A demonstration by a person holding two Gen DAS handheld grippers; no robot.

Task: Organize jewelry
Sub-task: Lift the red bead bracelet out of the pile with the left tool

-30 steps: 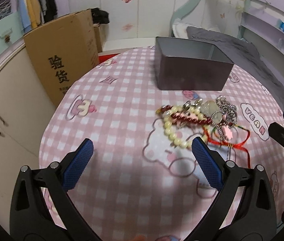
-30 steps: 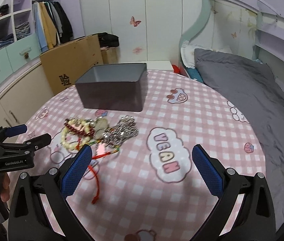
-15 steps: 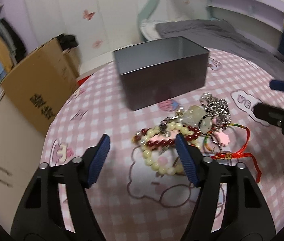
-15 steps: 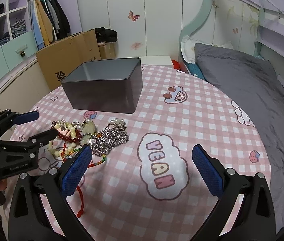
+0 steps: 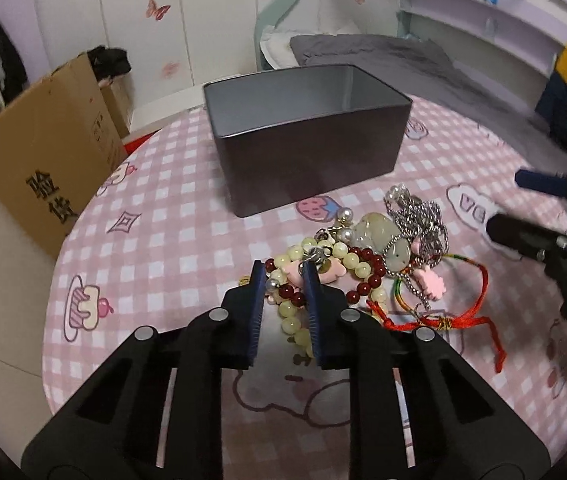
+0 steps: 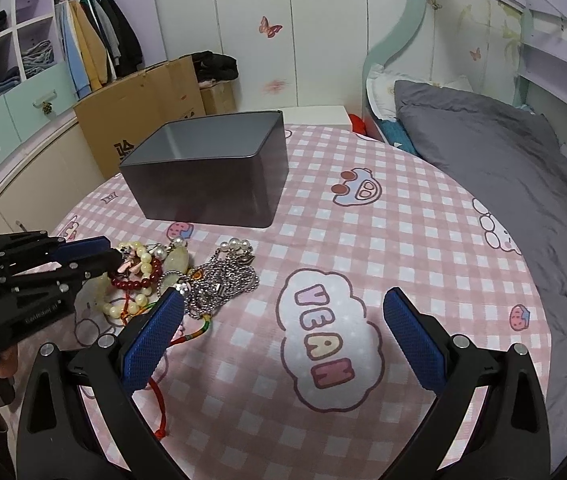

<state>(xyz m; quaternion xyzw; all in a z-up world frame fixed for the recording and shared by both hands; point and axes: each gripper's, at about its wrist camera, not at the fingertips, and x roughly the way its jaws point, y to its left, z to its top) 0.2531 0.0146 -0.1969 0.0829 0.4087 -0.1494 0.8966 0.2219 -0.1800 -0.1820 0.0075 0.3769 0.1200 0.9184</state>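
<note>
A tangle of jewelry [image 5: 367,264] lies on the pink checked tablecloth: cream and dark red bead bracelets, a silver chain [image 6: 223,280], jade pendants and a red cord bracelet [image 5: 439,320]. A dark grey open tin box [image 5: 307,148] stands just behind the pile, and it also shows in the right wrist view [image 6: 211,172]. My left gripper [image 5: 283,280] has closed to a narrow gap around the pink charm and beads [image 5: 289,294] at the pile's near edge. My right gripper [image 6: 283,320] is wide open and empty, right of the pile.
A cardboard box [image 5: 43,156] stands left of the round table's edge [image 5: 49,320]. A bed with grey bedding [image 6: 503,160] lies to the right. Wardrobe shelves with clothes [image 6: 43,56] are at the back left.
My left gripper moved forward into the jewelry pile and its jaws closed from wide open to a narrow gap over the beads. My right gripper stayed open and shifted slightly closer.
</note>
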